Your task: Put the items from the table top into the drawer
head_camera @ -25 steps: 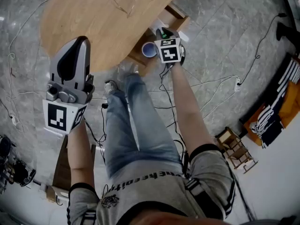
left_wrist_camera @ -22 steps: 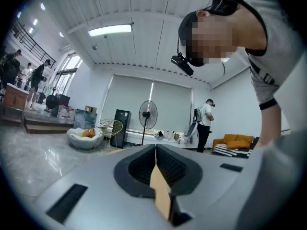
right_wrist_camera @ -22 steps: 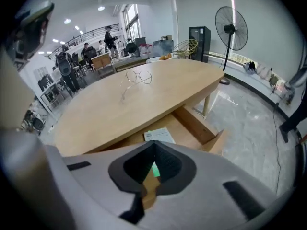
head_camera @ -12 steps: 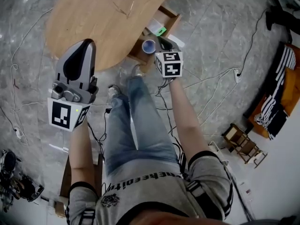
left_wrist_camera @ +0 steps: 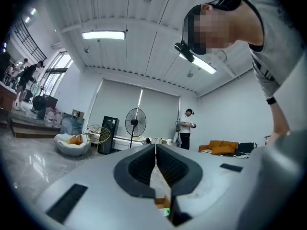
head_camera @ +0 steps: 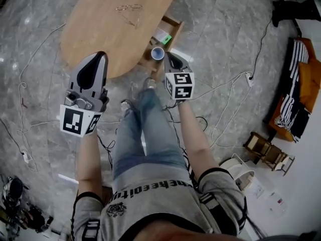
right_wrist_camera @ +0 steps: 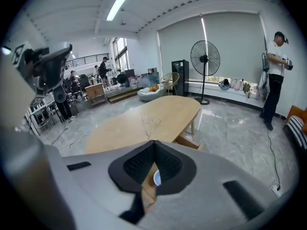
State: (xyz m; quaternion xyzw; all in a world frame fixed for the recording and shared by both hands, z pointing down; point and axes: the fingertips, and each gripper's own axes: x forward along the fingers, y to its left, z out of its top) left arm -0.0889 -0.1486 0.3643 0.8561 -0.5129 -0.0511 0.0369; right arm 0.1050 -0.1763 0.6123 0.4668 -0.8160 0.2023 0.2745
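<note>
Drawer open holding cup, fan only in gripper views, left gripper and right gripper closed, empty.

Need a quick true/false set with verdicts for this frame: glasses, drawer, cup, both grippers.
1. The glasses lie on the table top. True.
2. The drawer is pushed shut. False: it stands pulled out at the table's edge, with the cup and a green item inside it.
3. The right gripper grips the cup. False: its jaws are together with nothing between them, and the cup sits in the drawer below it.
4. The left gripper has its jaws together and holds nothing. True.
</note>
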